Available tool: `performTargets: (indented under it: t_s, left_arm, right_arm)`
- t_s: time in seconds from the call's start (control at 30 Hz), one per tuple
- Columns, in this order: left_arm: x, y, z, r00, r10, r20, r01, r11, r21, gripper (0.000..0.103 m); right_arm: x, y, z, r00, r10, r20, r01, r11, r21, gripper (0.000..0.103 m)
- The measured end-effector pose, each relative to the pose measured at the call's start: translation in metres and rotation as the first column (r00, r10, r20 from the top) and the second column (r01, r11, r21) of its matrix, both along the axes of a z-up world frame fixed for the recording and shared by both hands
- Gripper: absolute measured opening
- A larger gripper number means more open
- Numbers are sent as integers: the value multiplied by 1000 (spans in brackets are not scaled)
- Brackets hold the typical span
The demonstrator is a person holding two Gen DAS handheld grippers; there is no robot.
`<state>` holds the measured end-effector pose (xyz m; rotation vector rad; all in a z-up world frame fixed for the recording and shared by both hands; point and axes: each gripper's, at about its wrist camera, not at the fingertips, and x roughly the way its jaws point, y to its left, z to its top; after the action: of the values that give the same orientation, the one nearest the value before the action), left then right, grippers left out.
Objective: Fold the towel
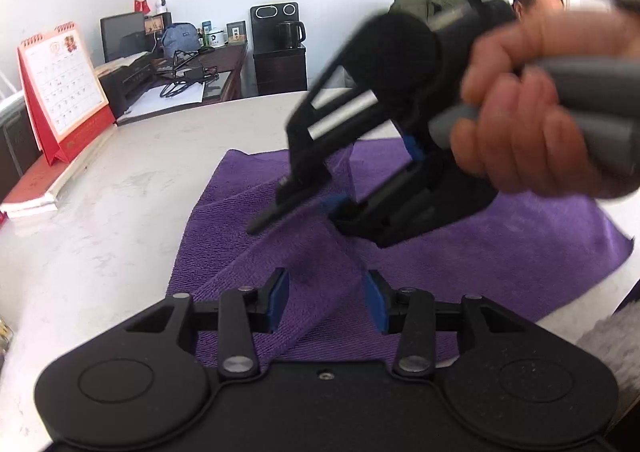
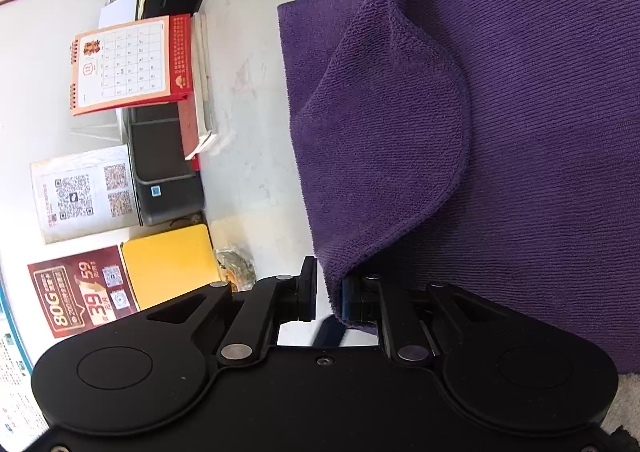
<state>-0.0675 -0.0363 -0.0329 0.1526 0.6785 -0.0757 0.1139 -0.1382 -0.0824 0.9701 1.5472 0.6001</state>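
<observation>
A purple towel point(image 1: 500, 252) point(image 2: 540, 132) lies on the pale table point(image 1: 140, 172), partly folded over itself. My right gripper point(image 1: 304, 216) point(image 2: 328, 296), held by a hand point(image 1: 520, 140), is shut on a towel edge and holds that flap raised above the lower layer. In the right wrist view the flap curves up from the pinched corner. My left gripper point(image 1: 328, 300) sits at the towel's near side, its blue pads point(image 1: 280, 300) apart. A ridge of cloth runs between them, and they do not press on it.
A red desk calendar point(image 1: 60, 88) point(image 2: 132, 64) stands on stacked books point(image 1: 36, 192) at the table's left edge. A black printer point(image 2: 168, 172), a yellow box point(image 2: 168, 264) and posters line that side. Behind the table are a cluttered desk point(image 1: 180, 80) and a seated person point(image 1: 536, 0).
</observation>
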Motion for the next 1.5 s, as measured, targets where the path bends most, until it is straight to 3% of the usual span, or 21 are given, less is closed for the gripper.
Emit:
performTargets:
  t_s: [0.2,0.33,0.57,0.73,0.93,1.07,1.27,1.3,1.33,1.4,1.43,1.5]
  left_arm:
    - [12,-21,-12,998,49,41,-53,992,112,39]
    - [19,-35,-21,994,95,49,-105,962,253,39]
    - [20,-38,-25,985,155,74,-171,933,316,39]
    - [12,-30,-18,980,170,102,-194,932,305,39]
    - [17,-2,-11,980,171,100,-190,957,218,35]
    - [17,7,-3,986,132,102,-146,979,139,29]
    - [12,4,4,994,33,101,-40,997,69,29]
    - [12,3,3,996,16,92,-23,997,72,29]
    - [13,2,2,997,3,82,-9,998,68,29]
    - [16,3,0,998,-8,65,5,999,48,29]
    - [17,3,-1,998,-11,60,9,999,42,26]
    - [17,3,-3,998,-15,53,13,999,35,11]
  right_arm:
    - [-3,2,4,996,-82,-18,82,997,5,12]
    - [-5,5,5,993,-117,-31,117,993,11,12]
    - [-12,4,5,990,-140,-34,141,990,3,12]
    - [-10,-2,7,989,-147,-13,147,989,-7,12]
    - [-5,-10,5,992,-128,-8,128,991,-26,12]
    - [-2,-15,4,995,-99,7,99,994,-52,12]
    - [4,-20,3,997,-63,36,66,993,-95,12]
    - [4,-20,1,998,-63,31,66,994,-92,13]
    - [4,-20,0,997,-66,27,68,994,-88,21]
    - [4,-18,0,998,-61,28,63,995,-83,24]
    - [3,-17,0,998,-58,31,60,995,-80,24]
    - [2,-16,-1,998,-50,35,53,995,-82,24]
